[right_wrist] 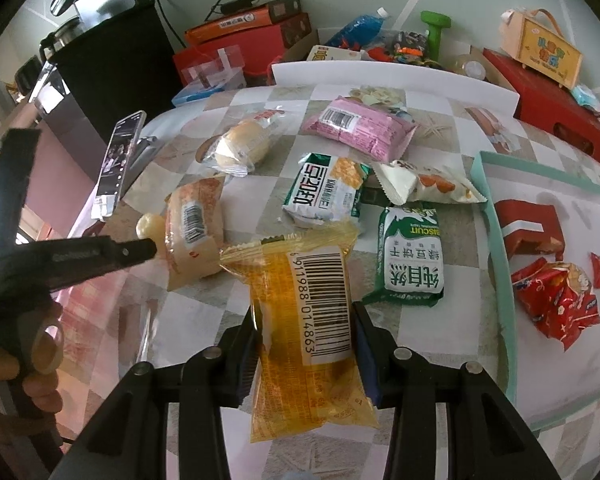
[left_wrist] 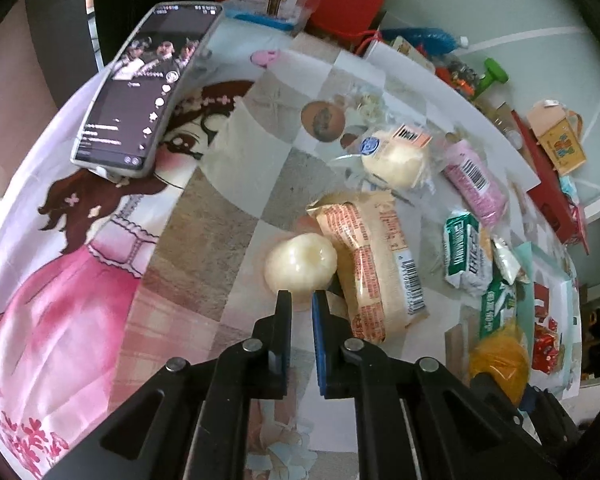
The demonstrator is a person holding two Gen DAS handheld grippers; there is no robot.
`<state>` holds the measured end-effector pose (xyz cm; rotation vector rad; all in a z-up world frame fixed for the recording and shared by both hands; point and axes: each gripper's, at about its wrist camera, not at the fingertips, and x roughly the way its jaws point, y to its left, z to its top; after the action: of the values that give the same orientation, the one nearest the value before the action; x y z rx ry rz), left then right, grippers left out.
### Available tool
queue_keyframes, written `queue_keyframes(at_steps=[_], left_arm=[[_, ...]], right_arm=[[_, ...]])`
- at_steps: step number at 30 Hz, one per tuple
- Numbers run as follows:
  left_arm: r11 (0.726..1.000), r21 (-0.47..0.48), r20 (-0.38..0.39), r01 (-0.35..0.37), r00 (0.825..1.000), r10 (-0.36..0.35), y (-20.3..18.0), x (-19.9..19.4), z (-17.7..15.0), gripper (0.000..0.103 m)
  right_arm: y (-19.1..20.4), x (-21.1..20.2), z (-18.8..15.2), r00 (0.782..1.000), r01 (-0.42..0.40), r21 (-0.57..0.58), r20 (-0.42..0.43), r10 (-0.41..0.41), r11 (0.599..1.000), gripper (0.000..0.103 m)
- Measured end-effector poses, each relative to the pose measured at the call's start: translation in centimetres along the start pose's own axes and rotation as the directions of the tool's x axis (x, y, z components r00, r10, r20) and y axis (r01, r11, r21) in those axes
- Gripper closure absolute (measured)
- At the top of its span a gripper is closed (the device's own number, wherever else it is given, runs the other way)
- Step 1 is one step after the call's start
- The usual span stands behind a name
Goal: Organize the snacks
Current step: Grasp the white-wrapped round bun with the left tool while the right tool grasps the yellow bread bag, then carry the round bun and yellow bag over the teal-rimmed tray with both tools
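1. Covering nearly everything in both views: a table (right_wrist: 260, 104) under a checkered cloth; on the left side the cloth (left_wrist: 60, 280) carries a cartoon girl in a pink dress.
2. Mint-rimmed tray (right_wrist: 496, 248) at the right of the table, holding a red box (right_wrist: 528, 228) and red snack wrappers (right_wrist: 556, 296).
3. Phone (left_wrist: 140, 92) propped upright at the far left, screen lit.
4. Right gripper (right_wrist: 306, 344): jaws partly apart, pads pressing both sides of a yellow snack packet (right_wrist: 300, 320) with its barcode label facing up. Packet sits between the fingers, near the table's front edge, left of the tray.
5. Left gripper (left_wrist: 301, 300): jaws drawn fully together, nothing between them. Tips sit just in front of a pale round bun (left_wrist: 300, 260); contact cannot be told.
6. Orange-printed bread packet (left_wrist: 376, 264) lying just right of the round bun, apparently touching it.
7. Pink packet (right_wrist: 360, 128) toward the far side of the table, barcode up.
8. Green biscuit packet (right_wrist: 412, 264) just right of the held yellow packet, between it and the tray.
9. Green-and-white cracker packet (right_wrist: 324, 188) in the middle of the table.
10. Clear-wrapped bun (right_wrist: 240, 144) left of the pink packet.
11. Small white-and-orange sachet (right_wrist: 428, 184) between the cracker packet and the tray.
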<state>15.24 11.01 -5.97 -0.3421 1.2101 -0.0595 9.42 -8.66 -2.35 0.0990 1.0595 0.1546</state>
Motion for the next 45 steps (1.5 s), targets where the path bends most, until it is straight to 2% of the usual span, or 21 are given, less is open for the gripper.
queue_keyframes(at_steps=[1, 2, 3, 5, 6, 10, 18, 19, 20, 24, 30, 37, 45], left_arm=[[1.000, 0.004, -0.001, -0.002, 1.000, 0.002, -0.1, 0.1, 0.0, 0.091], [1.000, 0.009, -0.002, -0.006, 1.000, 0.006, -0.2, 0.2, 0.1, 0.084], [1.000, 0.013, -0.008, -0.015, 1.000, 0.015, -0.3, 0.4, 0.1, 0.072], [1.000, 0.010, -0.007, -0.017, 1.000, 0.017, -0.3, 0.3, 0.2, 0.055], [1.000, 0.008, 0.001, -0.012, 1.000, 0.012, -0.4, 0.1, 0.4, 0.054], [0.999, 0.018, 0.050, -0.033, 0.998, 0.032, -0.6, -0.5, 1.2, 0.054], [0.990, 0.064, 0.065, -0.124, 0.991, 0.120, -1.7, 1.6, 2.0, 0.054], [0.988, 0.066, 0.073, -0.138, 0.988, 0.133, -1.8, 1.7, 2.1, 0.056], [0.986, 0.075, 0.077, -0.150, 0.987, 0.144, -1.9, 1.7, 2.1, 0.065], [0.977, 0.106, 0.088, -0.186, 0.980, 0.178, -2.6, 1.8, 1.9, 0.066], [0.975, 0.105, 0.099, -0.196, 0.978, 0.186, -2.8, 1.2, 1.9, 0.066], [0.976, 0.108, 0.178, -0.187, 0.970, 0.166, -3.8, -1.9, 1.5, 0.066], [0.978, 0.160, 0.298, -0.134, 0.951, 0.082, -6.6, -6.1, 1.1, 0.066]], right_arm=[[-0.1, 0.1, -0.1, 1.000, -0.002, 0.005, 0.001, 0.002, 1.000, 0.058], [-0.2, 0.2, -0.1, 1.000, -0.003, 0.010, 0.001, 0.003, 1.000, 0.058], [-0.3, 0.3, -0.2, 1.000, -0.005, 0.016, 0.001, 0.005, 1.000, 0.058], [-0.6, 0.7, -0.3, 1.000, -0.004, 0.034, 0.001, 0.004, 0.999, 0.058], [-0.8, 0.9, -0.3, 1.000, -0.003, 0.047, 0.002, 0.003, 0.999, 0.058], [-1.7, 1.6, 0.0, 1.000, -0.011, 0.106, 0.004, 0.011, 0.994, 0.058], [-2.3, 1.8, 0.1, 0.999, -0.032, 0.131, 0.021, 0.029, 0.991, 0.058], [-2.3, 1.8, 0.1, 0.999, -0.035, 0.132, 0.022, 0.033, 0.991, 0.058], [-2.4, 1.8, 0.1, 0.999, -0.037, 0.133, 0.022, 0.035, 0.990, 0.058], [-2.7, 1.8, -0.1, 0.999, -0.047, 0.141, 0.024, 0.044, 0.989, 0.058], [-2.8, 1.8, -0.1, 0.998, -0.055, 0.147, 0.026, 0.052, 0.988, 0.058], [-2.8, 0.3, 0.3, 0.996, -0.073, 0.146, 0.061, 0.065, 0.987, 0.059], [-3.9, -3.5, 1.3, 0.983, -0.097, 0.158, 0.169, 0.070, 0.983, 0.059]])
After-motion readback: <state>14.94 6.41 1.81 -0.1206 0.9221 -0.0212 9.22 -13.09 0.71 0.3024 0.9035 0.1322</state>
